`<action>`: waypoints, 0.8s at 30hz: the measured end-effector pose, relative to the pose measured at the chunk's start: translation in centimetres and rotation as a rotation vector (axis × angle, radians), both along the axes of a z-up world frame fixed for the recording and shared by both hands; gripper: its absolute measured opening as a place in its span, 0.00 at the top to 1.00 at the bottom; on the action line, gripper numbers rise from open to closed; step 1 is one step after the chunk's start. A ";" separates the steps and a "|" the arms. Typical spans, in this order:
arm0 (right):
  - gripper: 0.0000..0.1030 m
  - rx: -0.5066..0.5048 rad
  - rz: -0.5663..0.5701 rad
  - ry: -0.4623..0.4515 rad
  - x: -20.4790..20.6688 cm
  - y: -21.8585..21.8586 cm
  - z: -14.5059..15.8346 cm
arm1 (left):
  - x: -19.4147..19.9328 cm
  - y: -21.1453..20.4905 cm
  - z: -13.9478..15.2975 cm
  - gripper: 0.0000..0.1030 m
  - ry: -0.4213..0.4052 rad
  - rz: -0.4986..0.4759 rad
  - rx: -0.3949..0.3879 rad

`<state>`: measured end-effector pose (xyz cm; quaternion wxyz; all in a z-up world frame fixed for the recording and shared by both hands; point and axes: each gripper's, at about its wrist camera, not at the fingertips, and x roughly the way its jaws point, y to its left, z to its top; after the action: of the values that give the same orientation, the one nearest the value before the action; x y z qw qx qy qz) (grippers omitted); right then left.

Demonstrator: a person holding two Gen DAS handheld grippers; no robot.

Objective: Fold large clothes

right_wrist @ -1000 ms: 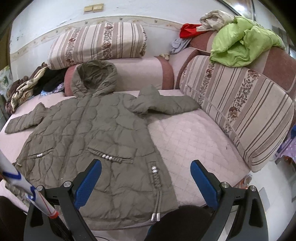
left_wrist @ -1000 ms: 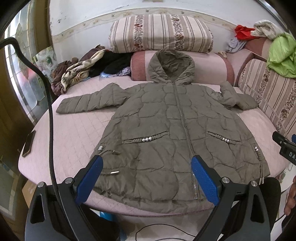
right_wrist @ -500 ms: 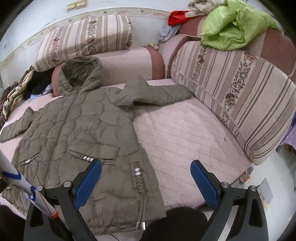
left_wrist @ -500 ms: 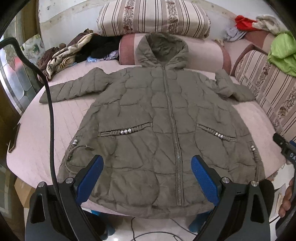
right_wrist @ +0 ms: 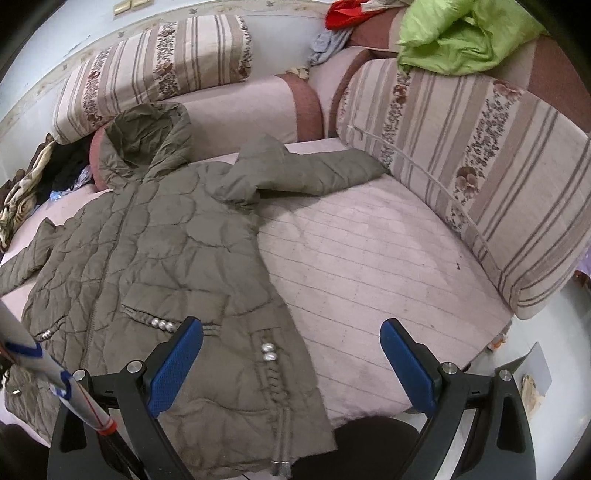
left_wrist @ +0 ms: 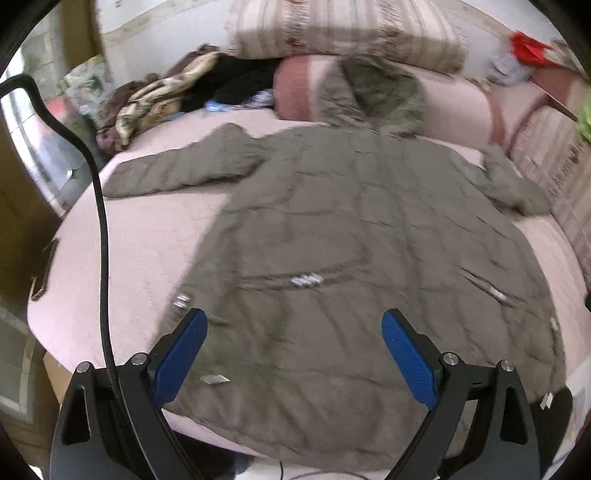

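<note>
Left tool point(left_wrist: 293, 343) and right tool point(right_wrist: 291, 341) both wide open, empty, above olive hooded coat point(right_wrist: 155, 258) spread on sofa point(right_wrist: 369, 251).

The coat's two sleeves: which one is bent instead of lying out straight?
The right sleeve of the olive quilted hooded coat, nearest the striped side cushion, humps up at the shoulder. The left sleeve lies flat and straight.

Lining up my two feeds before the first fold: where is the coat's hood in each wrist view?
Left wrist: the hood sits top centre, propped against the pink bolster, blurred.
Right wrist: the hood sits upper left, against the same bolster.
Shared landmark: the striped floral cushion resting above that bolster.
</note>
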<state>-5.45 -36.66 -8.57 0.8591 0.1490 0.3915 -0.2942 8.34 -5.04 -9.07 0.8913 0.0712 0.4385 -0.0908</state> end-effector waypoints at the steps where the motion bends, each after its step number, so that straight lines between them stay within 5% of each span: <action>1: 0.04 -0.003 0.011 0.002 0.5 0.4 0.1 | 0.7 0.9 0.1 0.07 -0.012 0.024 0.002; 10: 0.04 -0.039 0.096 -0.006 5.2 4.4 1.1 | 5.7 7.7 0.2 0.09 -0.086 0.159 0.021; 24: 0.04 -0.008 0.182 0.068 11.7 9.0 -0.6 | 15.0 19.6 -2.0 0.10 -0.061 0.394 0.023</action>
<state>6.21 -27.67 -9.13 0.8691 0.0994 0.4312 -0.2212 23.30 14.53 -11.04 0.9038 -0.0031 0.4179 0.0924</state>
